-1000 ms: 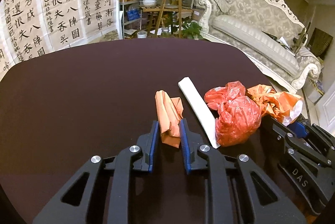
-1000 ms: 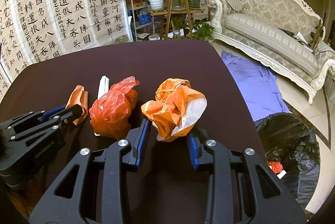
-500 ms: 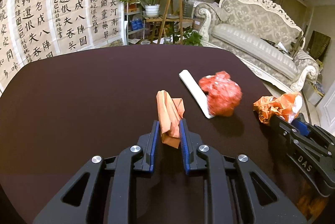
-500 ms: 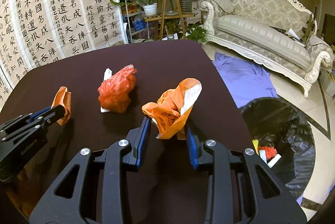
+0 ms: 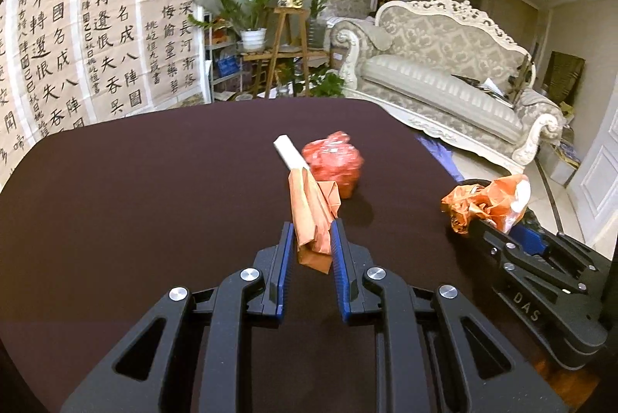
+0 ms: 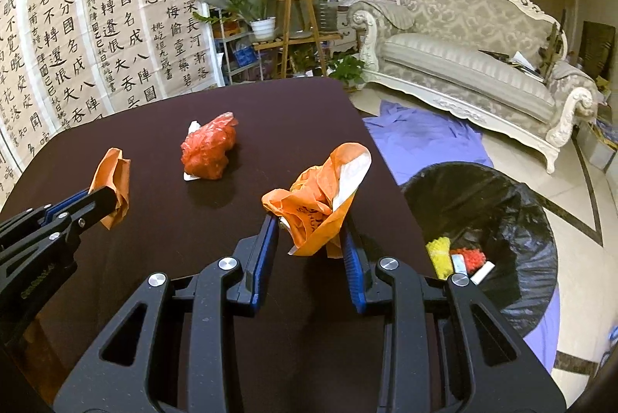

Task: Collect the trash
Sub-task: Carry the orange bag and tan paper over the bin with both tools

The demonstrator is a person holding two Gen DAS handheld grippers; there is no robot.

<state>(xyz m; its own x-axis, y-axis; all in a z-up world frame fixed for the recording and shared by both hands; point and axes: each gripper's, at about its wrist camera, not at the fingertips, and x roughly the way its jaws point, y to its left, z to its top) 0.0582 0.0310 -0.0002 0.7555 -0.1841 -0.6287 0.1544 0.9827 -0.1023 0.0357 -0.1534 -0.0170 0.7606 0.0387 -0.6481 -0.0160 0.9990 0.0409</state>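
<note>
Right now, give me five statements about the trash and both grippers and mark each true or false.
1. The left gripper is shut on the folded orange paper. True.
2. The right gripper is empty. False: it is shut on the crumpled orange bag.
3. The red plastic bag lies on the dark table. True.
4. The black-lined trash bin stands on the table. False: it stands on the floor beside the table.
5. The bin holds nothing. False: yellow, red and white scraps lie inside.
</note>
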